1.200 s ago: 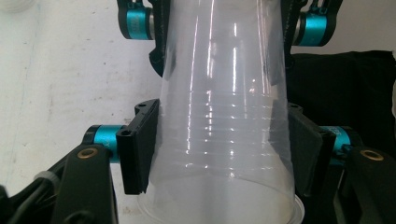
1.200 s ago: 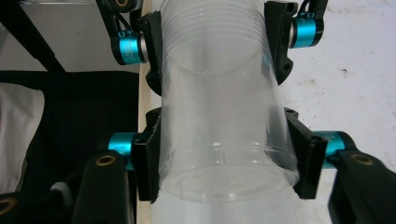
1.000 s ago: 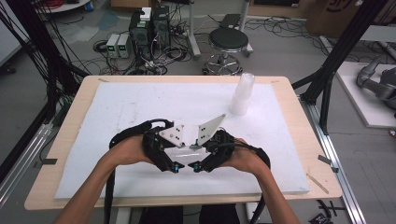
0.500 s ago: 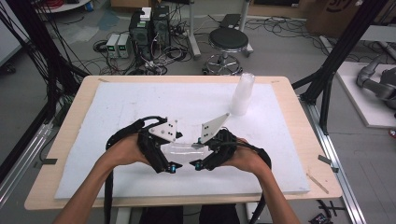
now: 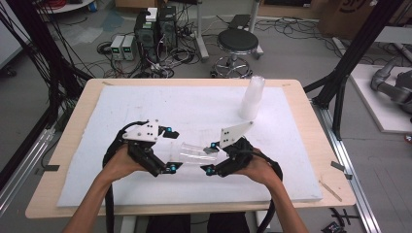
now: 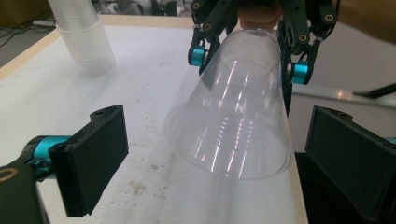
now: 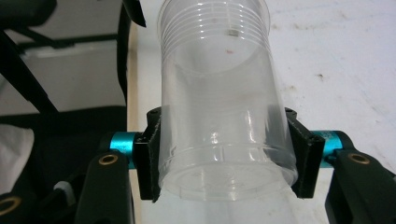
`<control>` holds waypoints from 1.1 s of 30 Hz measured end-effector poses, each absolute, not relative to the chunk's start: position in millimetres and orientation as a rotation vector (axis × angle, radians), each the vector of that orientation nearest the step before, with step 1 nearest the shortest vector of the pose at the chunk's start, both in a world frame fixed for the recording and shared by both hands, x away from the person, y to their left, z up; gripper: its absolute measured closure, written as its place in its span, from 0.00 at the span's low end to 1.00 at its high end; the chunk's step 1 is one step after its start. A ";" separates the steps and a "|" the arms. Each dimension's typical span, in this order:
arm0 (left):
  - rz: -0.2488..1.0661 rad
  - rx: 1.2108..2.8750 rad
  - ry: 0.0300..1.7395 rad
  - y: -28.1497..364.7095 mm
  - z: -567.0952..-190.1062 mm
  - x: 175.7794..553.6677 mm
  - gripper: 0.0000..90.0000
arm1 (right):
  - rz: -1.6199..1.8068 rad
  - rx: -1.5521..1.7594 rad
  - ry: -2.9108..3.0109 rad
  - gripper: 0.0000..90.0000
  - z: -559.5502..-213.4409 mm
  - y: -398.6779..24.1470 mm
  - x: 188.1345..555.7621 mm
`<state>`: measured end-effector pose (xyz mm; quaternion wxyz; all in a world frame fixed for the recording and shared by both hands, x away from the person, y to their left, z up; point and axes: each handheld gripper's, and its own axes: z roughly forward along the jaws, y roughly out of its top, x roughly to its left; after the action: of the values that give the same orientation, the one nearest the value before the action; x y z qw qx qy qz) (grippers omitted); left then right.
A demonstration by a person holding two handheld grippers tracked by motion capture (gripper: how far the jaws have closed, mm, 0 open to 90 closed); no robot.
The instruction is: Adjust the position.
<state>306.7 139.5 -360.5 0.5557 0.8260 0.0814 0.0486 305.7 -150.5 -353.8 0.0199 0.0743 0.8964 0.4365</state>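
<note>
The white counter (image 5: 145, 104) sits in a room full of cables. Your right claw (image 7: 223, 154) squeezes the clear cup (image 5: 197, 153) by its bottom. The cup lies sideways, mouth toward your left claw (image 6: 215, 158), whose jaws have just opened wide, empty, around its rim.

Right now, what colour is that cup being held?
Clear, see-through plastic cup; the right gripper view shows it best.
</note>
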 end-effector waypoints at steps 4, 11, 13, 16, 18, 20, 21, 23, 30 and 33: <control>0.121 1.893 0.209 145.3 -371.4 303.7 0.07 | 1.450 0.250 2.732 0.46 -358.7 -155.6 305.7; 0.105 1.847 0.231 146.4 -385.7 301.7 0.07 | 1.632 0.274 2.638 0.46 -368.5 -163.7 305.3; 0.095 1.845 0.238 145.8 -389.0 301.3 0.07 | 1.666 0.280 2.607 0.46 -374.1 -165.1 304.3; 0.088 1.843 0.242 145.6 -391.8 301.5 0.07 | 1.674 0.281 2.601 0.46 -376.7 -165.9 304.2; 0.085 1.842 0.242 146.0 -392.6 301.5 0.07 | 1.686 0.284 2.596 0.46 -377.7 -166.4 303.4; 0.078 1.836 0.240 146.0 -392.9 301.5 0.07 | 1.700 0.279 2.591 0.46 -378.6 -167.0 303.5; 0.075 1.829 0.238 146.1 -393.0 301.5 0.07 | 1.705 0.281 2.589 0.46 -379.0 -167.1 303.2; 0.075 1.825 0.235 145.8 -392.8 301.4 0.07 | 1.716 0.276 2.589 0.46 -379.5 -167.3 303.4; 0.050 1.767 0.216 140.2 -394.1 301.0 0.07 | 1.766 0.235 2.571 0.46 -378.4 -167.6 302.7; 0.036 1.748 0.200 135.2 -395.1 300.2 0.07 | 1.778 0.215 2.568 0.46 -377.9 -166.9 301.6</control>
<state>300.2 135.2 -395.1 0.6374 0.7654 0.0876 0.0156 301.6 -166.9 -377.9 0.0054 0.0686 0.8201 0.5681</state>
